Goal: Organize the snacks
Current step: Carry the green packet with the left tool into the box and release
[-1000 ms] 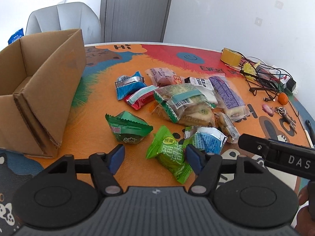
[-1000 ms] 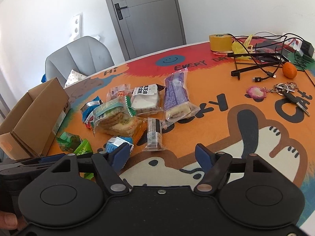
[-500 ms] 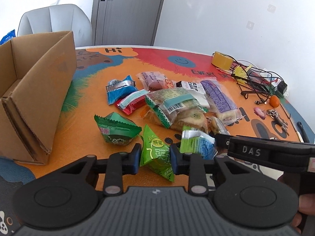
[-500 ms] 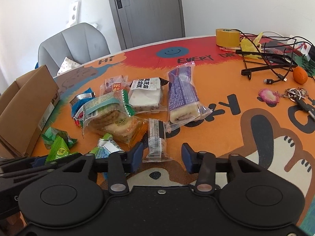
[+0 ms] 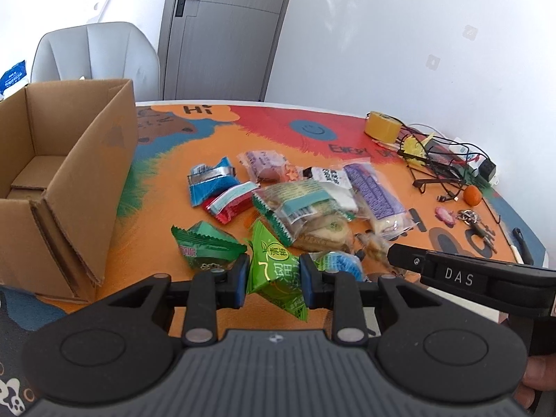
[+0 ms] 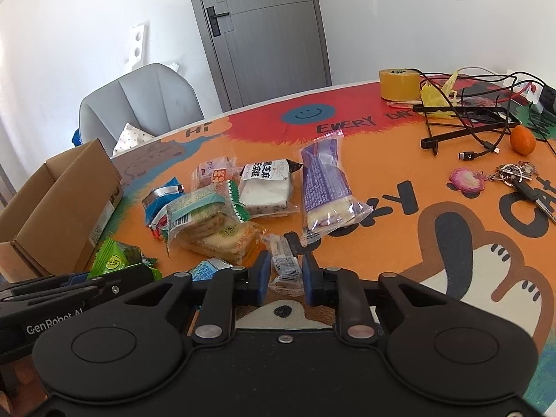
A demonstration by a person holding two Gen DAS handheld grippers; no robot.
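1. Both grippers have closed since a second ago: the left gripper, then open around a bright green pyramid-shaped snack packet, now has its blue-padded fingers pressed against the packet's two sides, and the packet stands upright between them.
2. Likewise the right gripper, earlier wide open above the mat, now has its fingers clamped on a small clear-wrapped snack bar with a barcode label, at the near edge of the snack pile.
3. Just left of the held green packet lies a darker green pyramid-shaped foil packet on the orange cartoon-printed table mat.
4. Just right of it, touching the left gripper's right finger, sits a blue and green foil packet.
5. Farther back, the pile holds a clear bag of round pastries with a teal label, a blue foil packet, a red and white packet, a long purple-wrapped cake, a white-labelled cake packet and a pink pastry packet.
6. An open brown cardboard box stands at the left of the table, well apart from the held packet.
7. At the far right lie a roll of yellow tape, tangled black cables, a small orange fruit and a bunch of keys.
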